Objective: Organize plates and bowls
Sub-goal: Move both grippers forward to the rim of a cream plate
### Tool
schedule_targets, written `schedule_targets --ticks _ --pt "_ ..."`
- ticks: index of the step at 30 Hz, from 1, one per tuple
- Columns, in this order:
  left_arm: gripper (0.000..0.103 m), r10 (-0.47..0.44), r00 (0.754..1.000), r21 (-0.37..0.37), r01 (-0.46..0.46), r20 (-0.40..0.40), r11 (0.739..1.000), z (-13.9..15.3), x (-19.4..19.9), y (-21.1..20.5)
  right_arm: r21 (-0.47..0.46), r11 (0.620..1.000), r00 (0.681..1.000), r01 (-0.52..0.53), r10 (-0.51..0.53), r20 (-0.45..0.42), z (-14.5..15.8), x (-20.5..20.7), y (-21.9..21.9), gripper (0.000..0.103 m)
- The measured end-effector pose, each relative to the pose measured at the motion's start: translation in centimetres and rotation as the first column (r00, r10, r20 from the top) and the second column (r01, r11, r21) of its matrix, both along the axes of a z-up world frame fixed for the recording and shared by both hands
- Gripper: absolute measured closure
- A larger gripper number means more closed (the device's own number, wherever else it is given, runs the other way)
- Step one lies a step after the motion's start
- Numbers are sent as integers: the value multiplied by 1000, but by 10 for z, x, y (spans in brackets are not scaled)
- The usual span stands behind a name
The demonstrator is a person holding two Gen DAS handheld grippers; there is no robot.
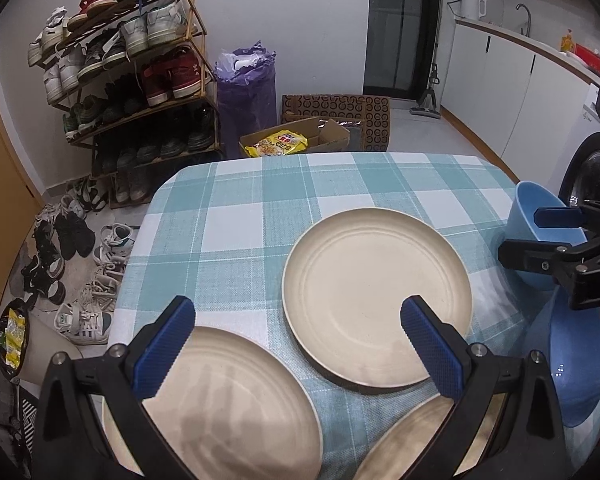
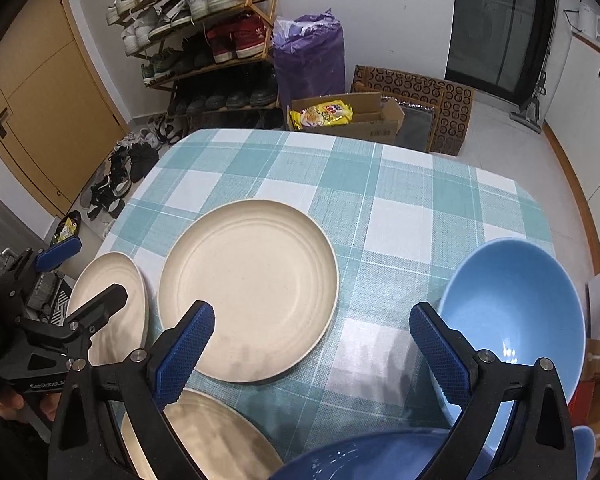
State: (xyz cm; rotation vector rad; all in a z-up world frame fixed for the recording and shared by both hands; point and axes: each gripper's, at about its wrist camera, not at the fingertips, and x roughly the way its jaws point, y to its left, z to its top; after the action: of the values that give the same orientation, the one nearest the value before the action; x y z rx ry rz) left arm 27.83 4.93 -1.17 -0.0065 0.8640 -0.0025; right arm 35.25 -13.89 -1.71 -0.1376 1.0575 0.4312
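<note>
The table (image 1: 236, 232) carries a teal-and-white checked cloth; behind it stand a shoe rack (image 1: 140, 76), a purple bag (image 1: 246, 92) and cardboard boxes (image 1: 336, 124). My left gripper (image 1: 296, 344) hovers over the near plates, jaws apart, holding nothing. My right gripper (image 2: 312, 354) hovers low, jaws apart and empty. Three cream plates lie flat: centre plate (image 2: 248, 288), left plate (image 2: 108, 300), near plate (image 2: 204, 440). One blue bowl (image 2: 516, 308) sits at the right edge; a second bowl (image 2: 372, 456) lies nearest me.

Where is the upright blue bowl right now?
In the right wrist view, the upright blue bowl sits at the checked tablecloth's right edge, right of the centre cream plate.
</note>
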Motion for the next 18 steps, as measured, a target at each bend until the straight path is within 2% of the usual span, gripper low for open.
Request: schedule_targets --ticks 15,17,18 --pt "1 -5 998 -13 4 -65 1000 -24 24 1 -31 999 993 18 -22 -117 -39 31 8 5" --pt "2 -9 997 -12 8 -70 1000 -27 27 1 -30 999 990 16 -20 -137 -44 34 8 7" --pt "3 -11 997 -9 10 -72 1000 -28 28 0 -31 999 989 14 -18 -146 -47 36 9 11"
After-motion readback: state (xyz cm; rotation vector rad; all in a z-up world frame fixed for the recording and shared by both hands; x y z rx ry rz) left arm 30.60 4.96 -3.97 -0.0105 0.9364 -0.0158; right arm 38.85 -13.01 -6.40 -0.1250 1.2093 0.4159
